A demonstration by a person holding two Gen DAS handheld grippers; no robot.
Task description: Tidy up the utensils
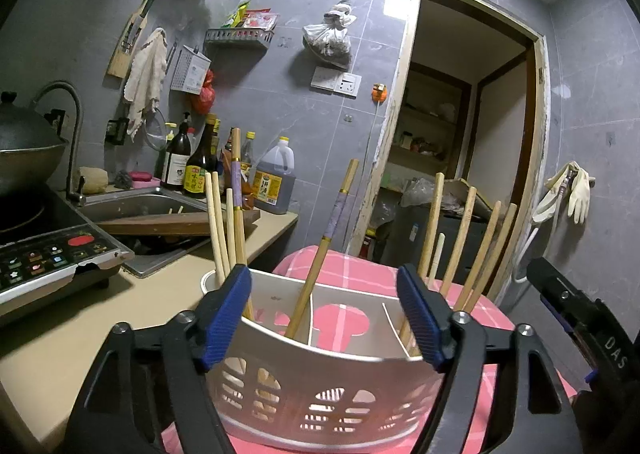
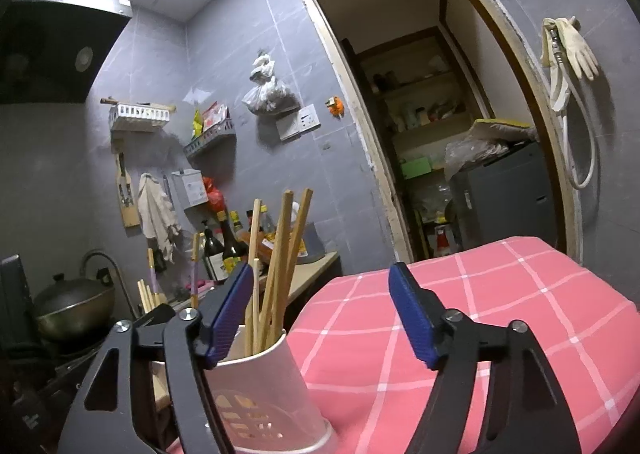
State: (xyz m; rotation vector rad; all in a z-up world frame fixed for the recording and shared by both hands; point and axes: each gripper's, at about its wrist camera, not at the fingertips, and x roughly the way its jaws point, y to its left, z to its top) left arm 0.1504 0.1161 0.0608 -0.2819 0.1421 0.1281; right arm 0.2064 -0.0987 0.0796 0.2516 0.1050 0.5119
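A white perforated utensil holder [image 1: 320, 386] with three compartments stands on a pink checked cloth [image 1: 352, 274]. Several wooden chopsticks [image 1: 468, 242] stand in its right compartment, several more [image 1: 220, 230] in the left, and one purple-banded chopstick [image 1: 320, 254] leans in the middle. My left gripper [image 1: 324, 314] is open and empty, its blue pads on either side of the holder without touching. My right gripper [image 2: 322, 314] is open and empty above the cloth [image 2: 460, 334], just right of the holder [image 2: 260, 394] and its chopsticks [image 2: 280, 262]. The right gripper's black body shows at the left wrist view's right edge [image 1: 580, 318].
A beige counter [image 1: 80, 334] lies left with an induction cooker [image 1: 44, 254], a wok [image 1: 24, 150], a sink [image 1: 148, 206] with a wooden board across it, and sauce bottles [image 1: 196, 162]. Wall racks hang above. A doorway [image 1: 460, 134] opens behind.
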